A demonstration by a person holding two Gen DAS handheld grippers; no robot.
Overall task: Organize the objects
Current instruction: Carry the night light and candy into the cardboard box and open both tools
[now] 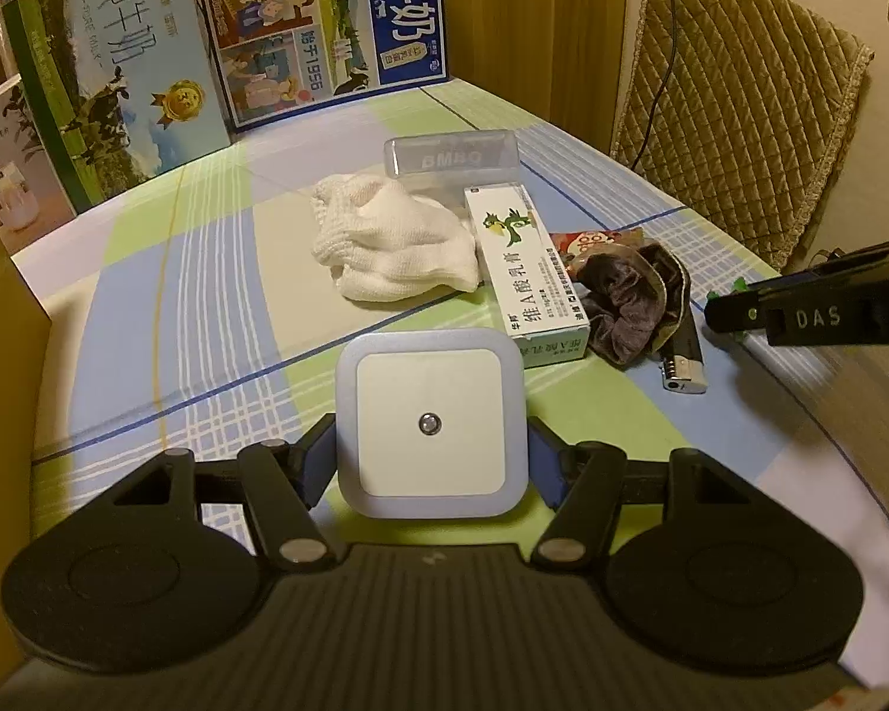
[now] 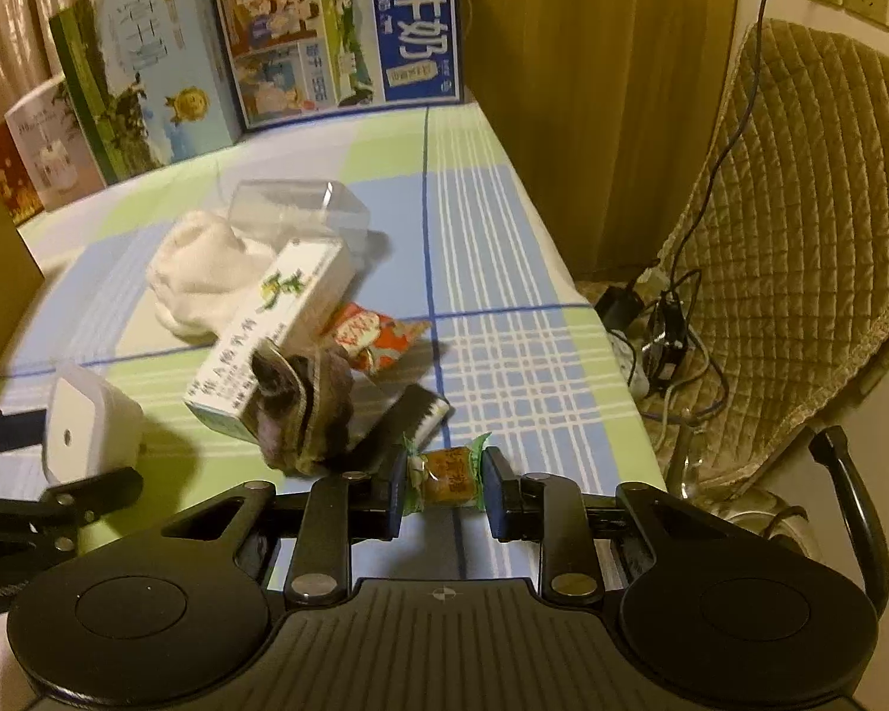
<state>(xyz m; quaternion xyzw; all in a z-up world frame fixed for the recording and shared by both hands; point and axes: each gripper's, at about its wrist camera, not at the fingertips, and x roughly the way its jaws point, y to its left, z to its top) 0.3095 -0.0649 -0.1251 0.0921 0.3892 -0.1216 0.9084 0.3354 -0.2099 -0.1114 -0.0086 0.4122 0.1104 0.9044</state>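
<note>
My left gripper (image 1: 431, 462) is shut on a white square night light (image 1: 429, 423), which also shows in the right wrist view (image 2: 89, 426). My right gripper (image 2: 443, 489) is shut on a small green-wrapped candy (image 2: 444, 477). On the checked tablecloth lie a white cloth (image 1: 385, 243), a clear plastic case (image 1: 450, 157), a white ointment box (image 1: 524, 272), a dark scrunchie (image 1: 634, 302), a lighter (image 1: 684, 364) and a red snack packet (image 2: 373, 340). The right gripper's body (image 1: 812, 302) shows at the right edge of the left wrist view.
Milk cartons (image 1: 320, 23) and boxes (image 1: 118, 77) stand along the table's back edge. A cardboard box (image 1: 0, 320) is at the left. A chair with a quilted cover (image 2: 800, 225), cables and a power strip (image 2: 652, 320) are off the table's right edge.
</note>
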